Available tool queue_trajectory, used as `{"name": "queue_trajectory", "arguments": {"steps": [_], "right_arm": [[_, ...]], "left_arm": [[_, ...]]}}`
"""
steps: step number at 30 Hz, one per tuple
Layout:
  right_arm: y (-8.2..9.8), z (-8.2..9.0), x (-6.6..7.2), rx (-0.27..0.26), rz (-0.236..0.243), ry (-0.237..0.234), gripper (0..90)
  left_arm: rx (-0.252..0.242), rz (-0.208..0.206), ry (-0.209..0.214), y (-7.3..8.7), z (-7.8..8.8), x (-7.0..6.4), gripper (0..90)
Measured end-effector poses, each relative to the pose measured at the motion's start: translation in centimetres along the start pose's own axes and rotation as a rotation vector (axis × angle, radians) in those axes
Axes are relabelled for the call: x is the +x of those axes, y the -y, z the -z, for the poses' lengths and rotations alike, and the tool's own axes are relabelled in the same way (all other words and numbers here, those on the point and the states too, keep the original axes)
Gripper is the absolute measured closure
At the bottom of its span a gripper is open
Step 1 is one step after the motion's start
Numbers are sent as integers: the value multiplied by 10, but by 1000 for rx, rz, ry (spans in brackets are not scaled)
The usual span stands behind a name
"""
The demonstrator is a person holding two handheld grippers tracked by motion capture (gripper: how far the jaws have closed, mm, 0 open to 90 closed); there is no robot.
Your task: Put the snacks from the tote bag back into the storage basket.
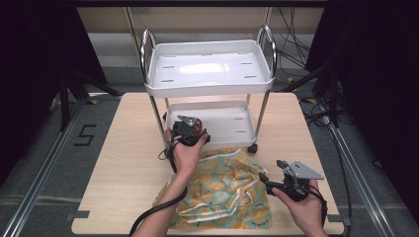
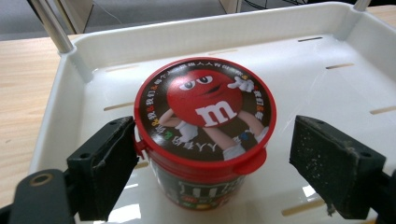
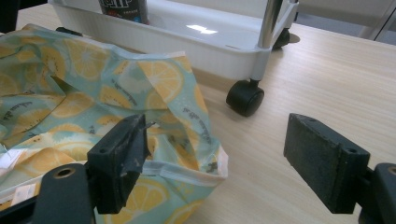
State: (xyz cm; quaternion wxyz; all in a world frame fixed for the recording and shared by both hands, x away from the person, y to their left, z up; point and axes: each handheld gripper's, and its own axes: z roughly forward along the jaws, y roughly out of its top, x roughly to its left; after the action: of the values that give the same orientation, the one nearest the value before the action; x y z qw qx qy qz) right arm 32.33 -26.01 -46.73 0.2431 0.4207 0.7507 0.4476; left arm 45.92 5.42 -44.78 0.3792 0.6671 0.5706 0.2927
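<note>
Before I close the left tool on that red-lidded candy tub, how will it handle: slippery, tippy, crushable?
The candy tub looks like rigid plastic, so it should probably hold its shape under a squeeze. Its glossy wall may slip, and the left tool has one pad touching just under the lid rim, the other apart. Standing upright on the cart's smooth lower tray, it could slide or tip if nudged.

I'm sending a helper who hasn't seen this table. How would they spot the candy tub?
Find the white cart on the table; look in its lower tray. The tub stands there between the left gripper's open jaws, with a red lid showing a red cartoon candy.
</note>
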Motion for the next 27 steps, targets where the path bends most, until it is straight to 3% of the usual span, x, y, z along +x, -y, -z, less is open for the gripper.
{"name": "queue_trajectory", "arguments": {"steps": [4, 5, 8, 9, 12, 15, 17, 18, 19, 22, 27], "right_arm": [[0, 1, 1, 6, -13, 5, 227], [0, 0, -1, -7, 6, 0, 227], [0, 0, 0, -5, 2, 1, 227], [-1, -1, -3, -15, 34, -7, 227], [-1, -1, -3, -16, 34, -4, 227], [0, 0, 1, -2, -8, 2, 227], [0, -1, -1, -8, 8, 0, 227], [0, 0, 1, 2, -9, 4, 227], [0, 0, 0, 2, -7, 5, 227], [0, 1, -1, -2, -1, 7, 227], [0, 0, 0, -4, 1, 7, 227]], "left_arm": [[0, 13, 3, 1, 4, 3, 146], [-3, 16, 13, 1, 6, 3, 146], [-15, 14, 19, 0, 12, 2, 146], [-11, 41, 22, 0, 14, 0, 146], [6, 4, 24, 0, 19, 1, 146], [-3, 15, 35, 1, 24, -1, 146], [6, 14, 41, 3, 27, 0, 147], [8, 15, 44, 3, 28, 0, 147], [19, -1, 37, 4, 30, 2, 147], [21, 4, 57, 6, 34, 4, 148], [26, -34, 53, 10, 42, 9, 148]]}}
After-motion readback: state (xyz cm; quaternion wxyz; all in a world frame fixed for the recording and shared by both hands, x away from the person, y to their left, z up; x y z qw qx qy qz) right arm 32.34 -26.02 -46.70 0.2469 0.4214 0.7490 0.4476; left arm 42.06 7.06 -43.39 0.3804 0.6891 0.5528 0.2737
